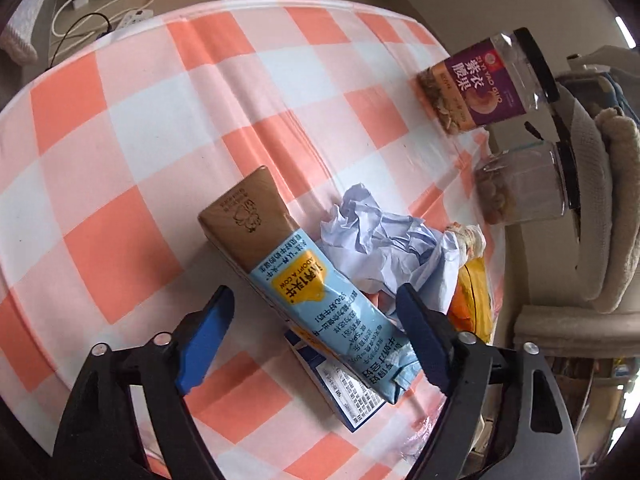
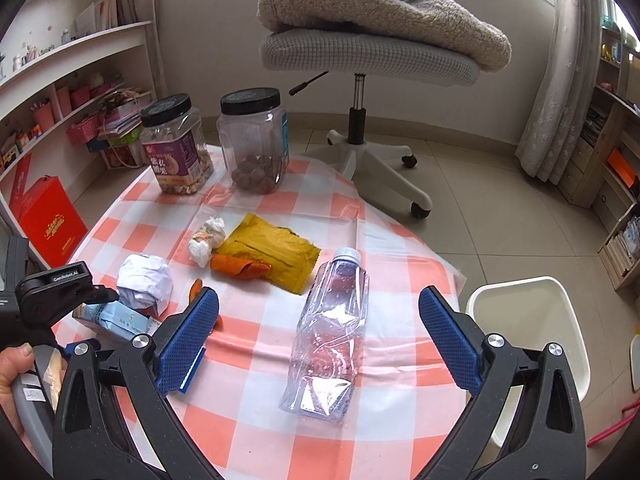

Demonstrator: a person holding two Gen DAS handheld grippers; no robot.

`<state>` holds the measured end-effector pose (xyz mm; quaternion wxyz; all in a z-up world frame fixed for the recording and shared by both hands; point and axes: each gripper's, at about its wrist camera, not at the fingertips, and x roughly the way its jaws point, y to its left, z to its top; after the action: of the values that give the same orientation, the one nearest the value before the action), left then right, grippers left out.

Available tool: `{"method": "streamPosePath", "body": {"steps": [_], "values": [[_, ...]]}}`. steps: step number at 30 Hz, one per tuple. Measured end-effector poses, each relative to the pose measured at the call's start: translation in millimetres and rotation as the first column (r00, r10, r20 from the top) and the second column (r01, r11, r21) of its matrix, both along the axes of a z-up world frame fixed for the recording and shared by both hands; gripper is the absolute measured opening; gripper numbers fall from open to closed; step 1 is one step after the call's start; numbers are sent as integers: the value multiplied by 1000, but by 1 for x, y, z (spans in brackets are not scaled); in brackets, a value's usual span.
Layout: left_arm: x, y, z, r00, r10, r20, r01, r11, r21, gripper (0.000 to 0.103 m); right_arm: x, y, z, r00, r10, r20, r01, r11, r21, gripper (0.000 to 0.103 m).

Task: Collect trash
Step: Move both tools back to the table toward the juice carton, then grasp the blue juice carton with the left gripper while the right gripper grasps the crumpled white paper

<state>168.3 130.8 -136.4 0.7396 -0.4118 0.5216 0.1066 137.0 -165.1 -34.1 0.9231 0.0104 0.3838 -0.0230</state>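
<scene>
- Left wrist view: left gripper [image 1: 316,334] spread wide, its fingers either side of a crushed carton [image 1: 304,280] lying on the checked cloth [image 1: 120,120]; crumpled paper [image 1: 384,244] just beside the carton.
- Right wrist view: right gripper [image 2: 318,332] spread wide around a flattened bottle [image 2: 330,332]; yellow wrapper [image 2: 276,252] beyond; white bin [image 2: 532,344] beside the table.

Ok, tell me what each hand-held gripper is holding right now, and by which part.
Nothing. The left hand-held gripper is open around the milk carton, not gripping it. The right hand-held gripper is open over the plastic bottle.
</scene>
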Motion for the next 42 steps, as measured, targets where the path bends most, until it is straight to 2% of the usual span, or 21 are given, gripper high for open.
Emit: {"method": "streamPosePath", "body": {"steps": [2,3,4,5,6,8,10,13,19,21,23,28,34,36,37,42], "values": [[-1,-1,4,999,-33,21,33,999,20,54,4,4,-6,1000,16,-21,-15,1000,14,96],[-1,-1,7,998,-56,32,55,998,32,48,4,7,-9,999,24,-27,-23,1000,20,96],[-1,1,9,996,-75,41,73,997,39,35,6,9,-11,999,34,-33,-33,999,27,96],[-1,2,12,994,-93,49,91,995,42,28,7,12,-13,998,48,-42,-47,998,33,96],[-2,5,15,993,-108,56,105,993,46,26,8,15,-15,997,65,-51,-63,997,37,96],[-5,10,24,987,-139,75,134,988,71,25,10,21,-19,993,99,-68,-96,994,53,96],[-8,14,41,978,-181,100,167,976,138,25,13,26,-21,985,144,-93,-135,986,98,96],[-12,16,69,958,-256,132,217,943,253,25,22,34,-27,975,181,-132,-161,976,150,96],[-24,20,113,911,-376,169,288,875,390,25,44,72,-31,949,269,-166,-238,953,188,96],[-27,22,120,901,-393,182,292,862,414,25,52,89,-36,937,304,-174,-273,945,182,96],[-25,25,116,900,-395,182,300,866,400,25,59,108,-44,925,326,-194,-297,941,163,96],[-23,38,103,912,-373,172,312,901,300,25,76,143,-61,912,345,-223,-321,937,137,96],[-28,59,120,918,-334,215,252,908,336,25,100,157,-77,912,326,-248,-286,940,184,95],[-30,66,122,920,-323,222,241,913,330,25,105,159,-80,910,329,-251,-283,938,202,80],[-30,68,122,921,-318,222,237,915,327,25,108,161,-81,906,336,-259,-286,934,213,60],[-32,74,122,926,-302,229,224,924,311,25,109,158,-77,917,317,-243,-257,934,250,54]]}}
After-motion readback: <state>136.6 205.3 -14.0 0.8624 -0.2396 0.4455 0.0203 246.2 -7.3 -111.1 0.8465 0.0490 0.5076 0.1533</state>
